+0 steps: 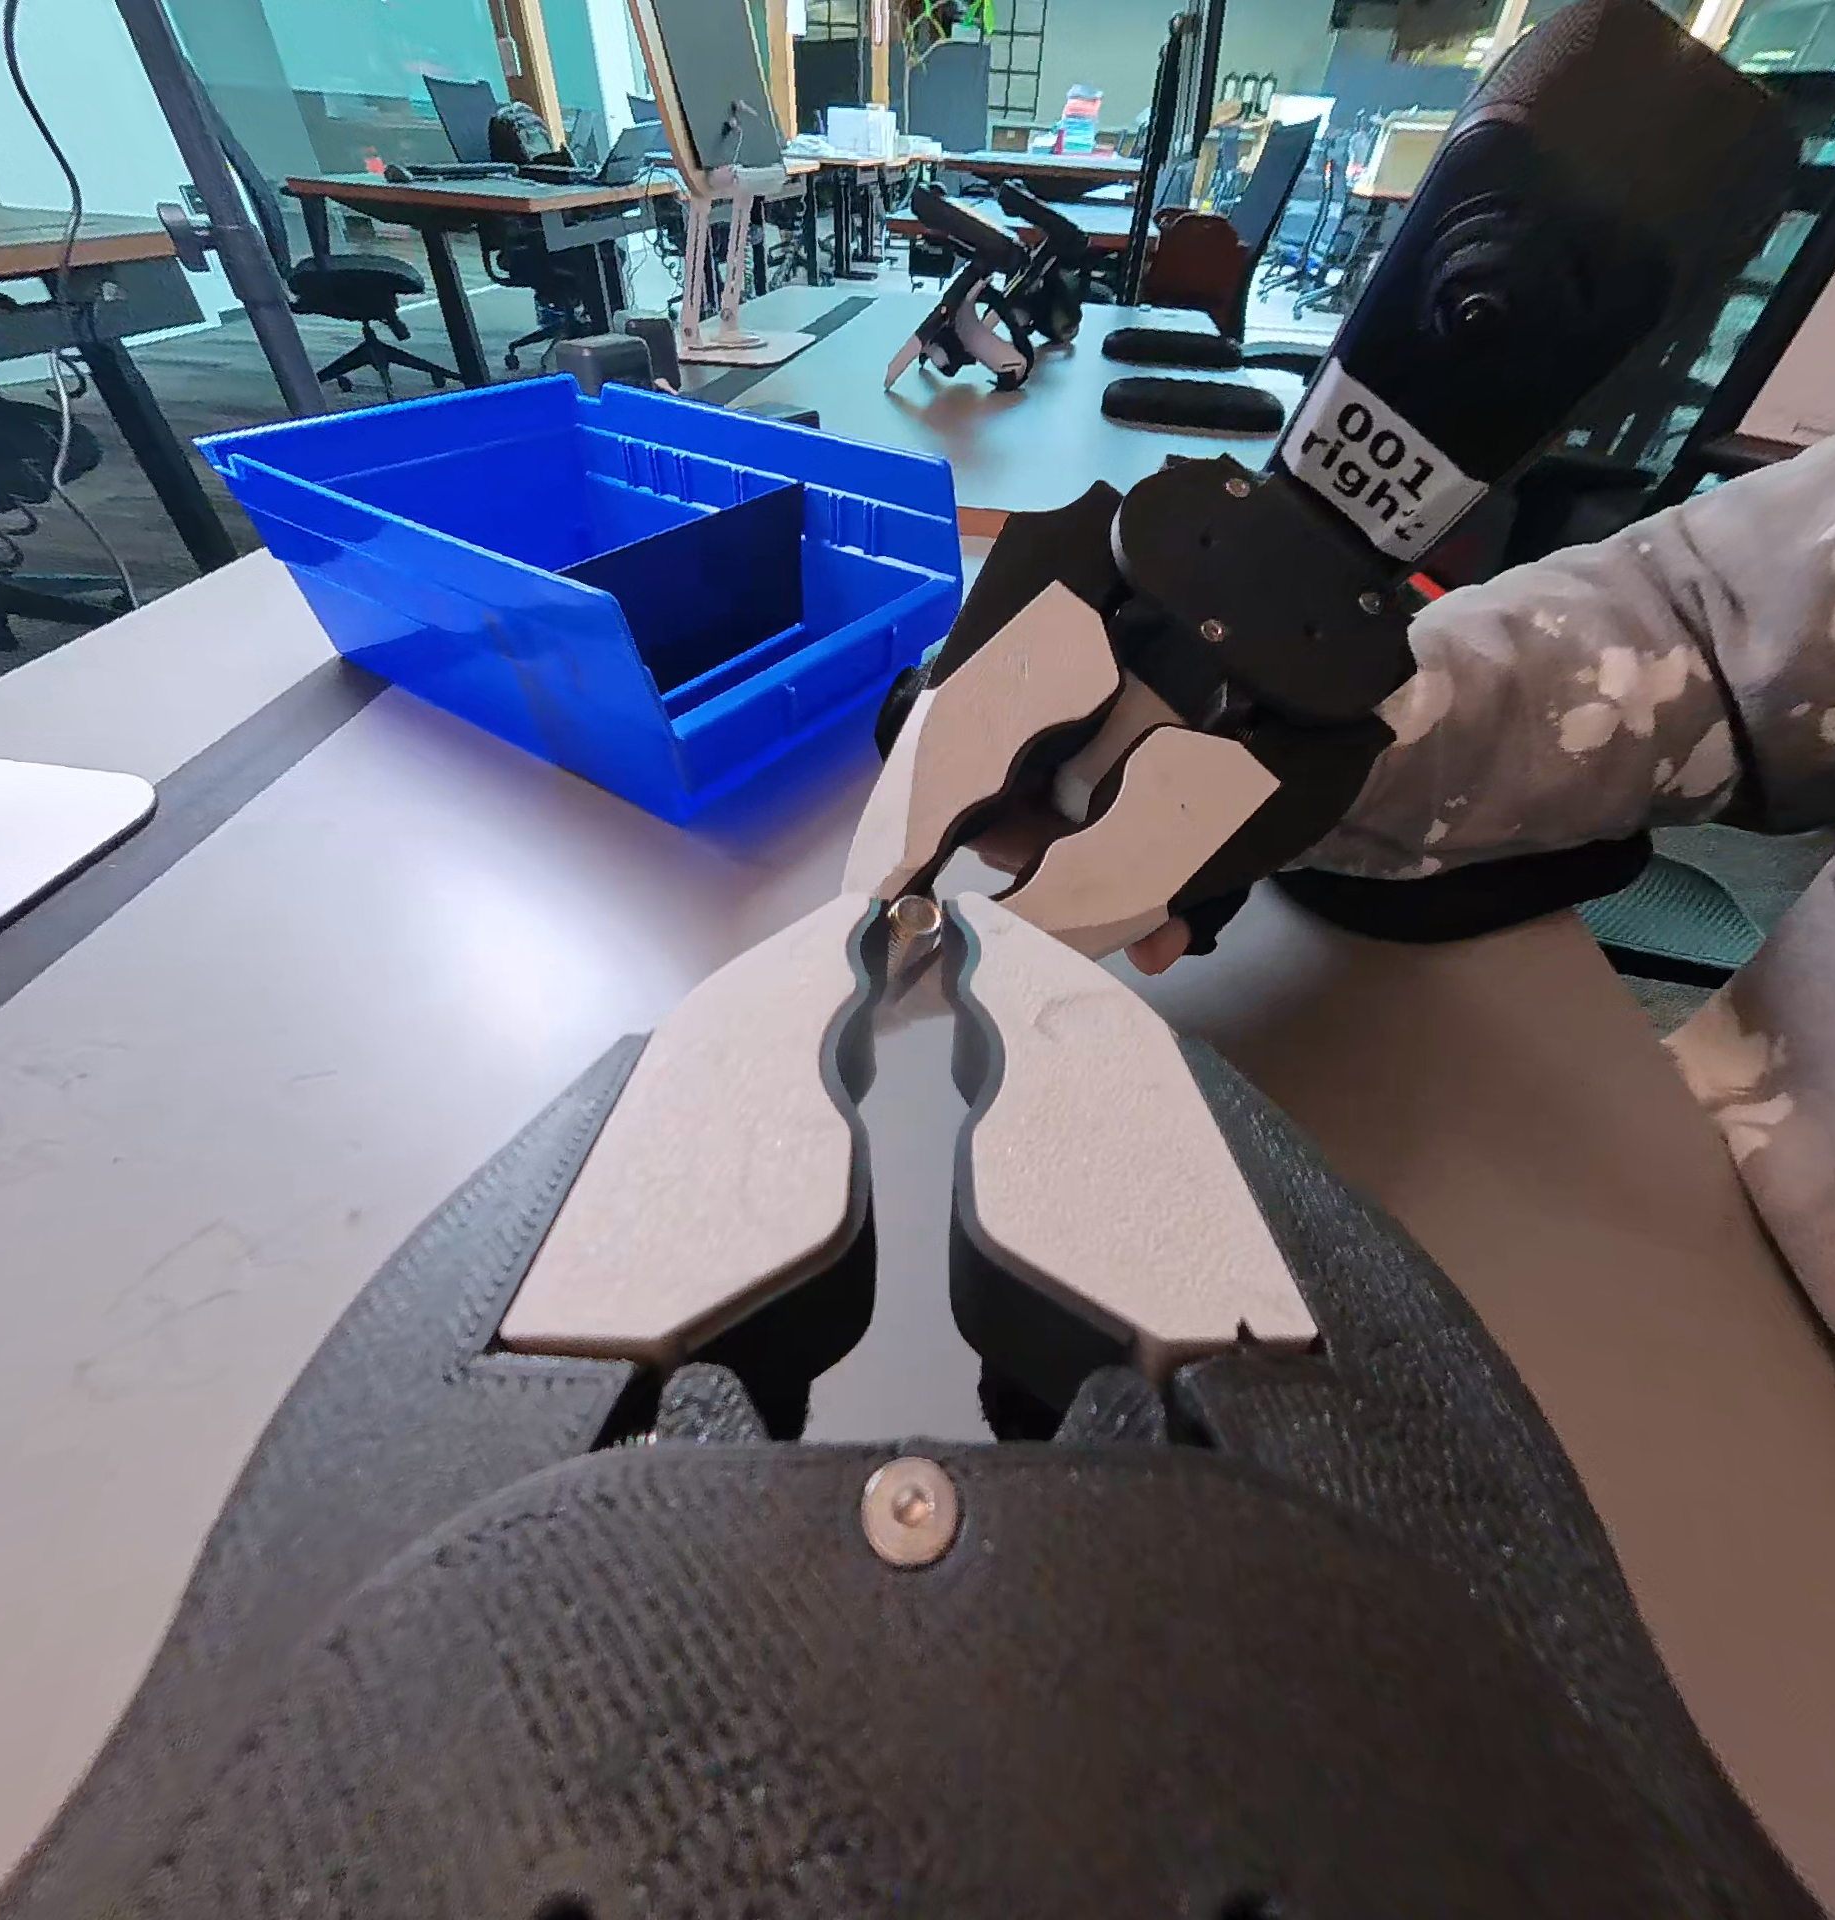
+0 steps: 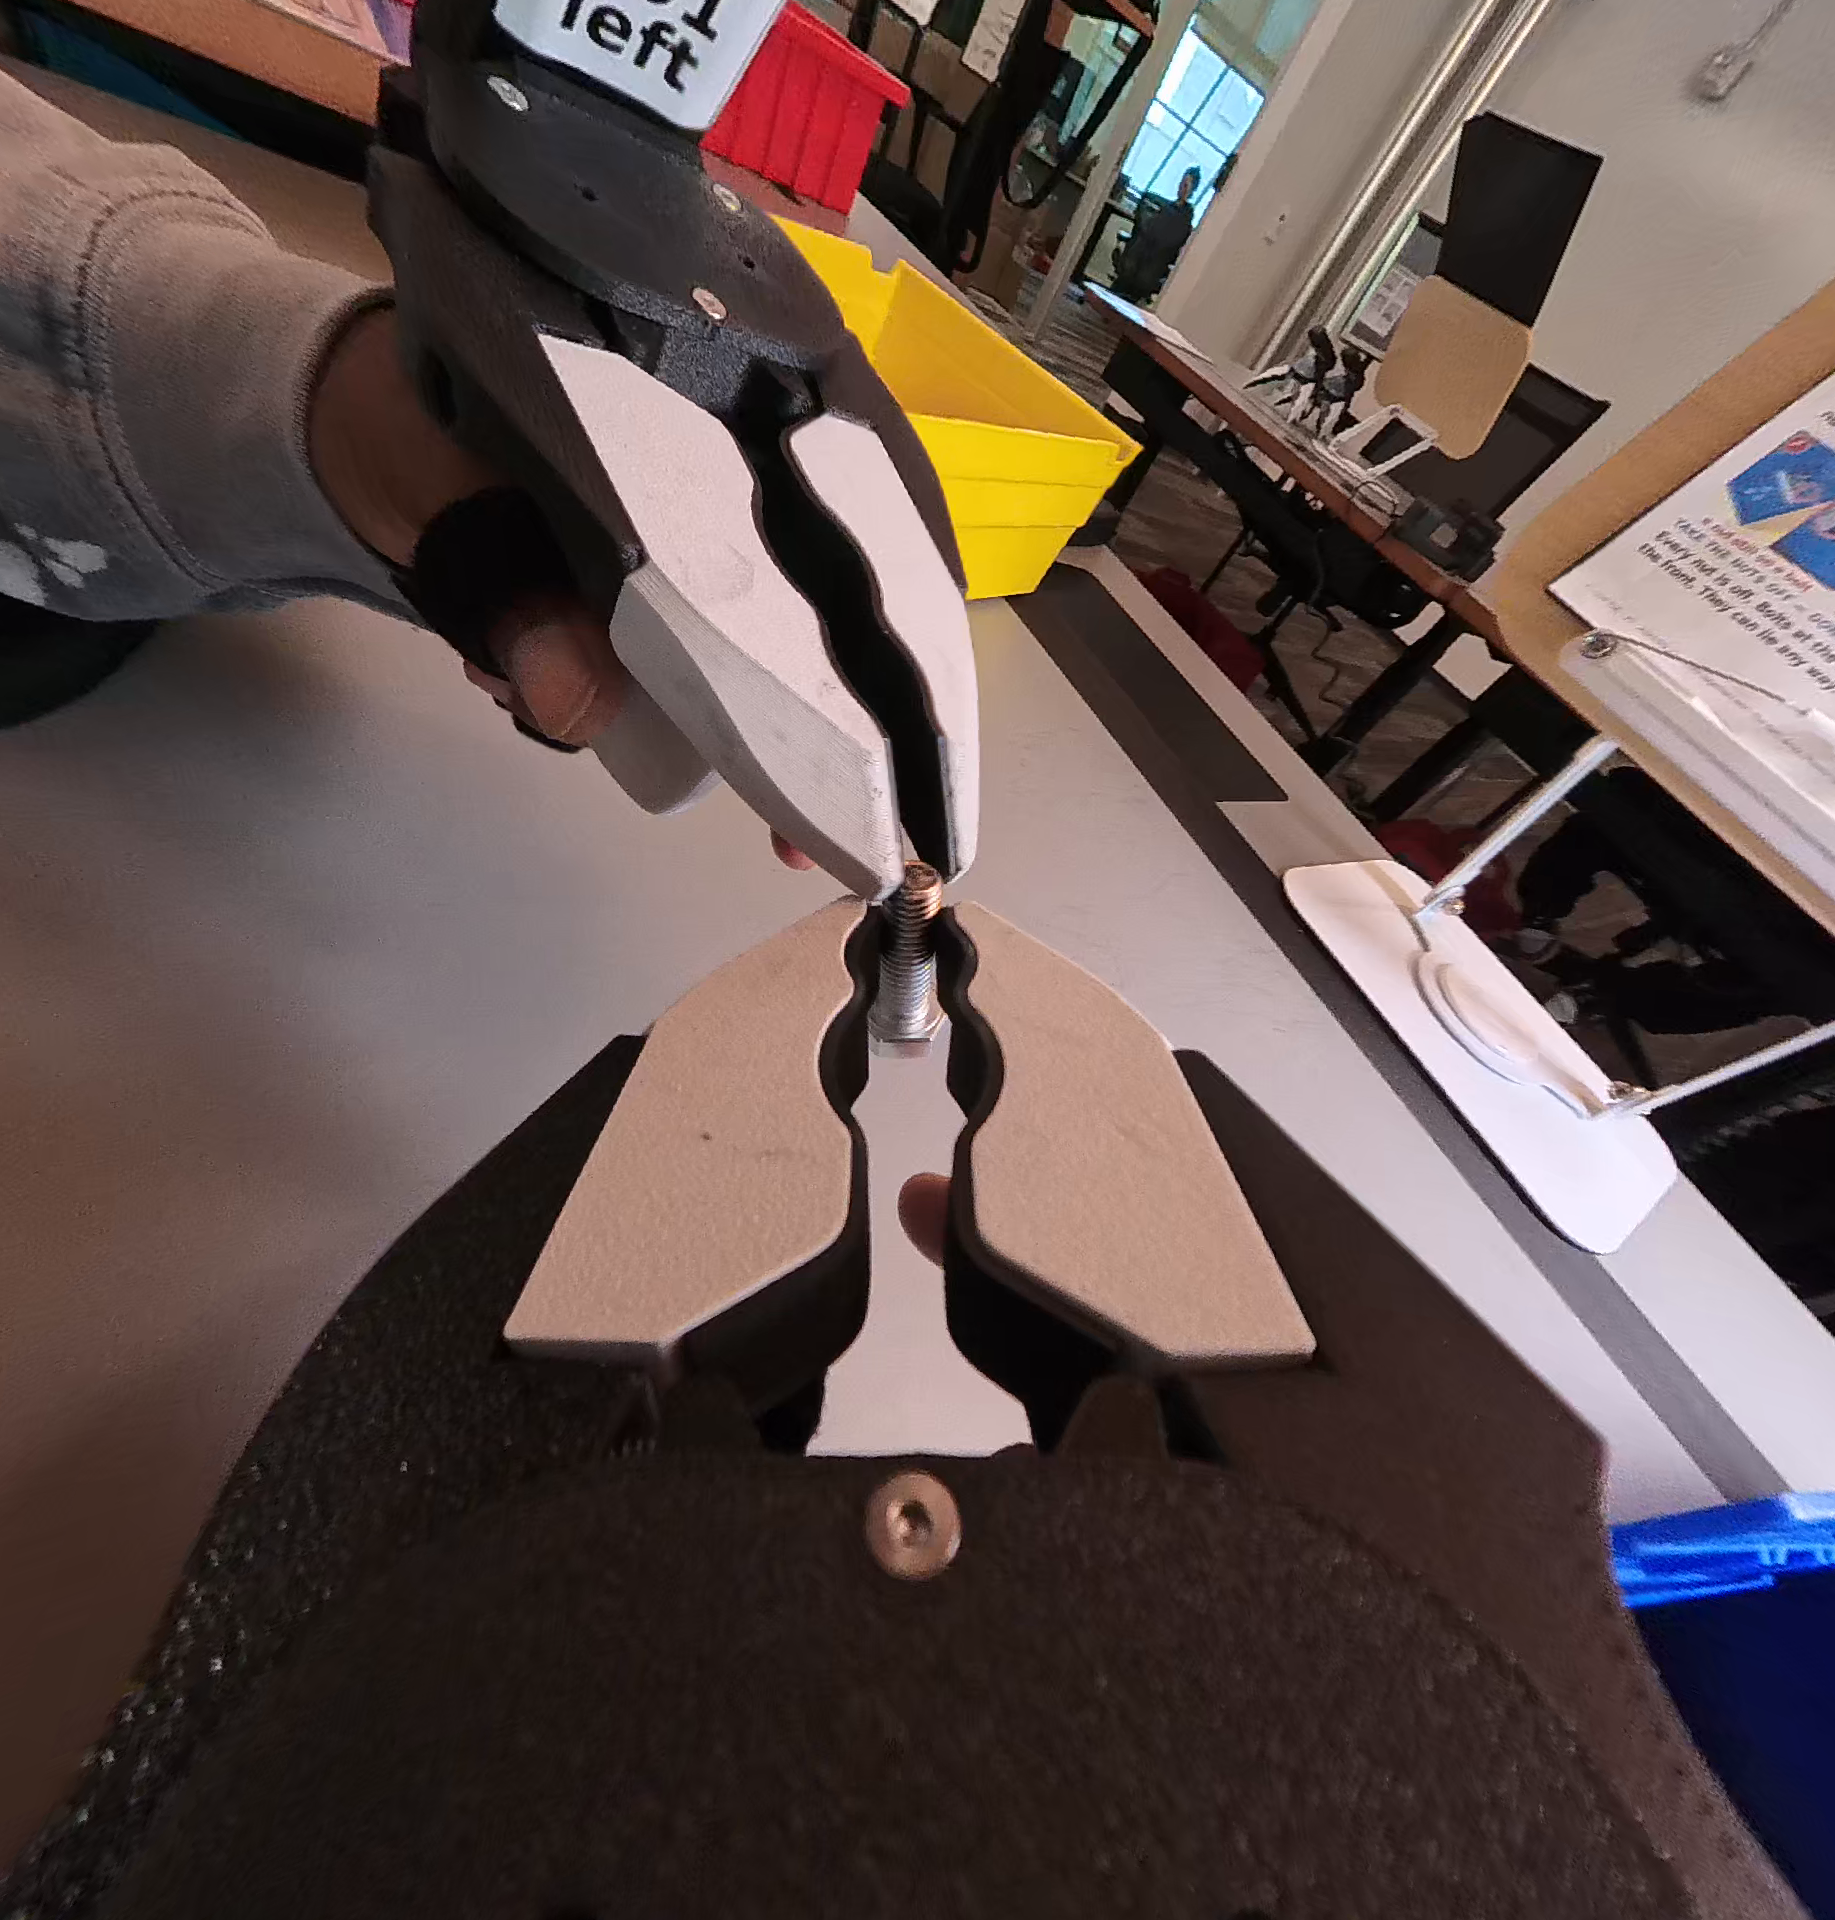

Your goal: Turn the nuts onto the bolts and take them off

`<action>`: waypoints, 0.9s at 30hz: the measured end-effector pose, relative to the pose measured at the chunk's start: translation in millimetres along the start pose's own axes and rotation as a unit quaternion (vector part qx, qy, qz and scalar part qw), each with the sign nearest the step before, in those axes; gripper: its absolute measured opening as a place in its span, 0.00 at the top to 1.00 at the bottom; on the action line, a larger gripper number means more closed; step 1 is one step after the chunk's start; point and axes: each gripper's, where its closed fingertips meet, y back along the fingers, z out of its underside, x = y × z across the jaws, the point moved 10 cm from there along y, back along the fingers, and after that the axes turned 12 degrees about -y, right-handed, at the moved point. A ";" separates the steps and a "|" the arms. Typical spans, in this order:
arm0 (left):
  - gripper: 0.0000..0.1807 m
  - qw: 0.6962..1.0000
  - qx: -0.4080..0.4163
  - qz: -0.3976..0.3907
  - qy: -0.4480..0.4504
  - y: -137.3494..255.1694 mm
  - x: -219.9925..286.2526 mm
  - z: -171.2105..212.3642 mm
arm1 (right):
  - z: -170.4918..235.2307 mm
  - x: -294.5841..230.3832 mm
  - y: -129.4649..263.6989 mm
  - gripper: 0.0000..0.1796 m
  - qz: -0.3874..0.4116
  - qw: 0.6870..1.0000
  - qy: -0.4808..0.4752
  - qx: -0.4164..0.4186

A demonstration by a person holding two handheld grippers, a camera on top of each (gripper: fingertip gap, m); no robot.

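Note:
A silver bolt [image 2: 902, 971] is held in the air over the grey table [image 1: 269, 1091]. My right gripper [image 2: 910, 920] is shut on its threaded shaft, with the hex head back between the fingers toward the camera. My left gripper [image 2: 918, 875] comes in from above and pinches the nut [image 2: 919, 883] at the bolt's far end. In the left wrist view the nut [image 1: 913, 921] sits between my left gripper's tips [image 1: 913, 912]. There the right gripper [image 1: 939, 888] meets it tip to tip from the upper right and hides most of the bolt.
A blue bin [image 1: 456, 582] with a black divider stands on the table behind the grippers. A yellow bin [image 2: 1006, 468] and a red bin [image 2: 809, 114] sit farther along. A white stand base [image 2: 1495, 1070] holding an instruction sheet is near the table's right edge. My left and right fingertips are right by each other.

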 end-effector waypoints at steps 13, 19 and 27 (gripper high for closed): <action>0.95 1.000 0.014 0.000 -0.004 1.6 0.0 -3.0 | -1.5 -1.6 1.1 0.95 0.009 1.000 0.003 0.025; 0.95 1.000 0.016 0.002 0.001 1.7 -0.6 -1.8 | 3.2 -1.9 -1.6 0.94 0.010 1.000 0.015 0.023; 0.95 0.999 0.034 0.004 0.016 3.9 -2.2 -1.7 | 5.6 1.1 -2.5 0.95 0.013 1.000 0.011 0.014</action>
